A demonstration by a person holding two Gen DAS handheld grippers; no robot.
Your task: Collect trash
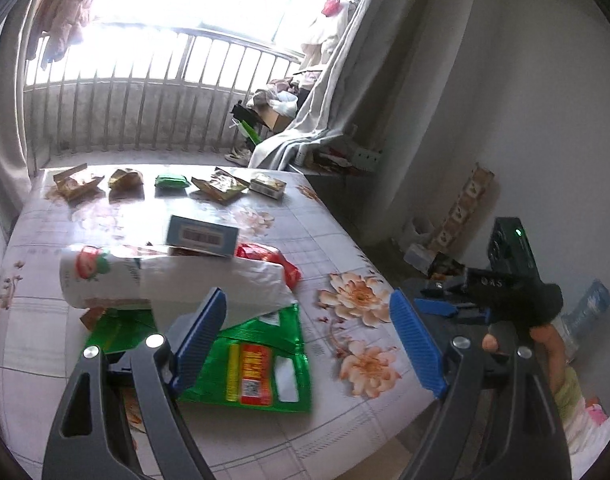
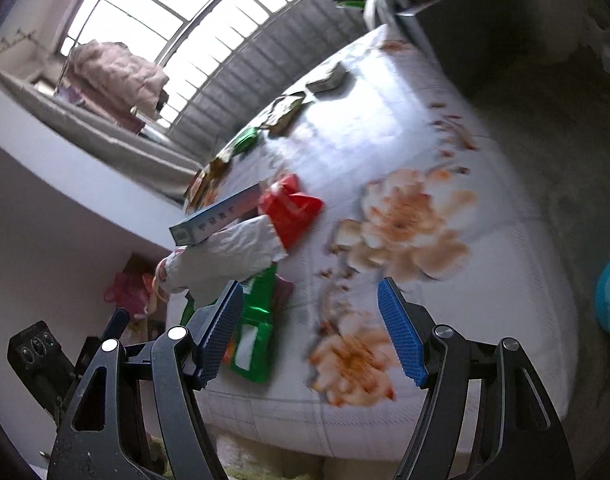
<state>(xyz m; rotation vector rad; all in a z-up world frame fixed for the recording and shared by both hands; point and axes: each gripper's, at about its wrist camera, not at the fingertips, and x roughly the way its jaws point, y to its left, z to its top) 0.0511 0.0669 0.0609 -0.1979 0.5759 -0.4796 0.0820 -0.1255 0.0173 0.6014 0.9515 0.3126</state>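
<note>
Both the left tongs (image 1: 309, 332) and right tongs (image 2: 311, 330) hang released and empty over the table (image 1: 385, 264), apparently approaching the heaped green wrapper (image 1: 261, 364) and white bag (image 1: 209, 284).

The left tongs (image 1: 309, 336) tilt downward with the blue pads (image 1: 415, 344) spread wide and nothing gripped between them. The right tongs (image 2: 309, 332) also angle down, rolled to one side, pads apart and empty. In the left wrist view, a hand (image 1: 545, 336) in a dark sleeve holds the right tool.
</note>
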